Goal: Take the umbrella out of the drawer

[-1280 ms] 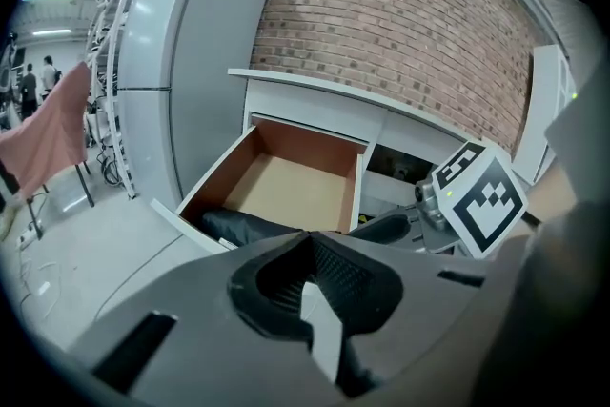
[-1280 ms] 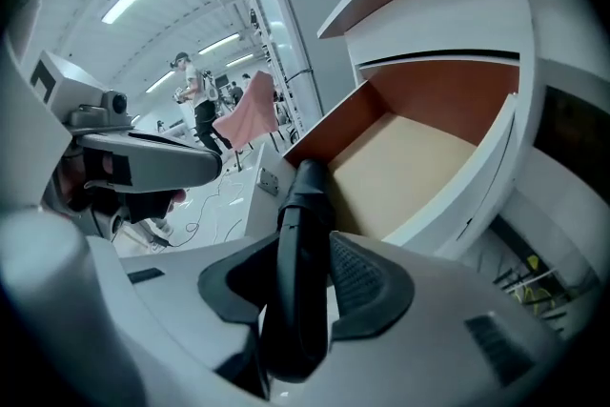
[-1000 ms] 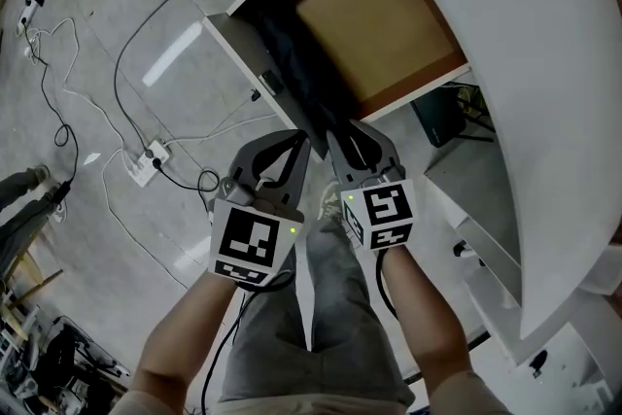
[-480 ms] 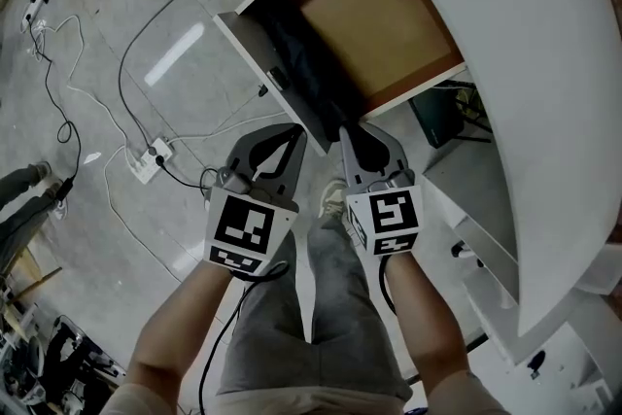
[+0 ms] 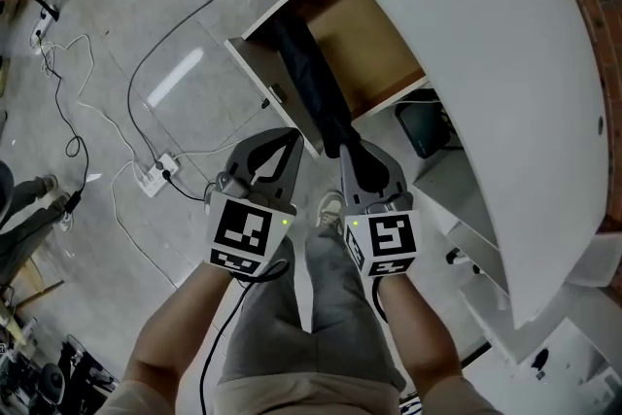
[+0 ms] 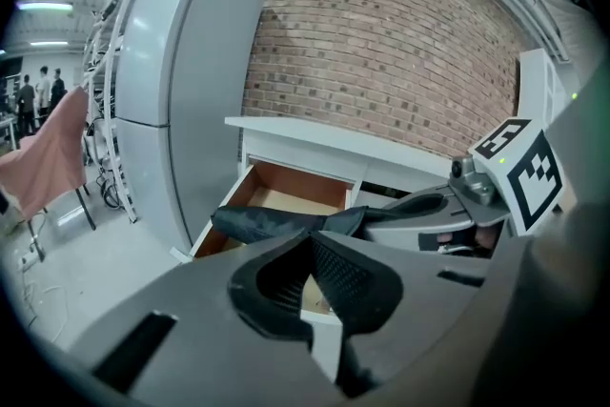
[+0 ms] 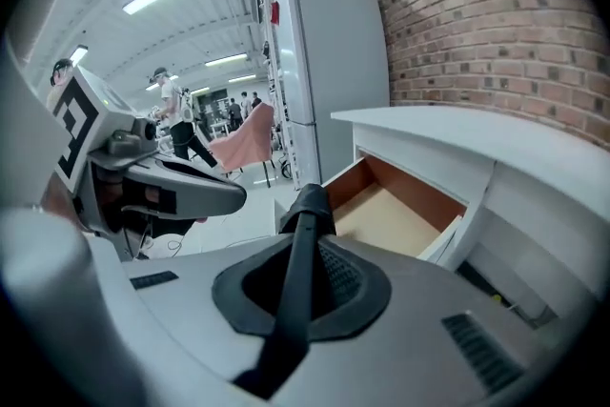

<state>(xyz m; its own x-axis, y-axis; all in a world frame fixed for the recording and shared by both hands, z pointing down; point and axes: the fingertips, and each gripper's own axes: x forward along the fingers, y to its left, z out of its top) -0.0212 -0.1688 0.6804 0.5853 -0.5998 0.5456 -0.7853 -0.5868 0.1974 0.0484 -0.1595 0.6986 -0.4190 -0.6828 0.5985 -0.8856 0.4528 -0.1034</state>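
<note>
Two grippers are counted, both held in front of one open drawer. One umbrella (black, folded) is clamped near its end by the right gripper, with the jaws pinched narrow on it. From there the umbrella is slanted out over the drawer's left side, its far end toward the back. Whether it touches the drawer cannot be told. The left gripper is held just beside the right one, with its jaws brought together and nothing between them. The drawer's wooden bottom is left bare on the right. One white worktop is seen above the drawer. One power strip and several cables are seen on the floor. One fridge is seen left of the drawer.
</note>
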